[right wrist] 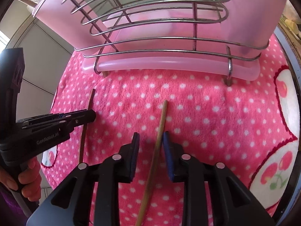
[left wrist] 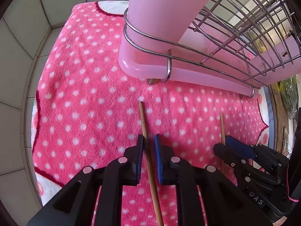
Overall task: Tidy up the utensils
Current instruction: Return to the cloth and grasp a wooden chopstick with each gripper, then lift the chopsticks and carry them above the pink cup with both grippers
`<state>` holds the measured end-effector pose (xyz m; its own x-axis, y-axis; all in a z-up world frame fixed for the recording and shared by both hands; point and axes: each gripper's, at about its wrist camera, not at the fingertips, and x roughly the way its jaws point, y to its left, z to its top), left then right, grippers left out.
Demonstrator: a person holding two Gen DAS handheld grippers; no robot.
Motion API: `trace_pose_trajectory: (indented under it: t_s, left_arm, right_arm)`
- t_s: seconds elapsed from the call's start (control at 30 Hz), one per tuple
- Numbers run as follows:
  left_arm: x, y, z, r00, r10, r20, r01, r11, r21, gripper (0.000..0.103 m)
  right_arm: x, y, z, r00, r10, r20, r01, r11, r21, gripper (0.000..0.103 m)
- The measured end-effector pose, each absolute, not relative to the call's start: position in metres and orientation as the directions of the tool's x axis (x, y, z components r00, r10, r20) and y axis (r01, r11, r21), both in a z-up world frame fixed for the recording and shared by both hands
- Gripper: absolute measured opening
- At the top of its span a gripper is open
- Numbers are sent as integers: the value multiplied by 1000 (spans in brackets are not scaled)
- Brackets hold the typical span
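Two wooden chopsticks lie on a pink polka-dot towel. My left gripper is open, its blue-padded jaws straddling one chopstick, which touches the left pad. My right gripper is open around the other chopstick, which lies against the right pad. In the left wrist view the right gripper and its chopstick show at the right. In the right wrist view the left gripper and its chopstick show at the left. A wire utensil rack on a pink drip tray stands just beyond the chopstick tips.
The rack also shows in the right wrist view, with its tray across the far side. A tiled wall borders the towel on the left. The towel's white cherry-print border lies at the right.
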<state>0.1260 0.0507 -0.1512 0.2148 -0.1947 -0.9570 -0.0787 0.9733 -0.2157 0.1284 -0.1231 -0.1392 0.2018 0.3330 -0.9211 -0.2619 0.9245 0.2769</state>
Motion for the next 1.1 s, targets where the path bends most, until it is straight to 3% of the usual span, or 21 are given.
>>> trace_pose_trajectory:
  t_s: [0.17,0.23,0.3,0.6,0.8,1.1]
  left_arm:
    - [128,43,-151,228,-158,-961,-43,984,-173,12]
    - [126,37,-149,242,-139,-960,-32,988,-151,9]
    - [124,34,-148,257,-131,-958,-22,990,-142,8]
    - [99,40,-122,336,-207,-919,-24,973,-229,6]
    - [74,50,-85,457,-270,-847,-4,952,-306,5]
    - [24,58,-25,679,-235,-696,36,957,-287,5]
  right_arm:
    - [131,-121,-143,227,336,-914,-241,929,282,26]
    - [130,-124,-144,245,321,-915,-233,935,266,11]
    - [130,-130,-146,247,345,-906,-219,930,294,8]
    - [111,-172,-119,335,434,-836,-198,900,388,6]
    - [83,-200,-81,473,479,-740,-233,878,418,6]
    - [47,-228,-24,643,469,-605,-277,879,387,6]
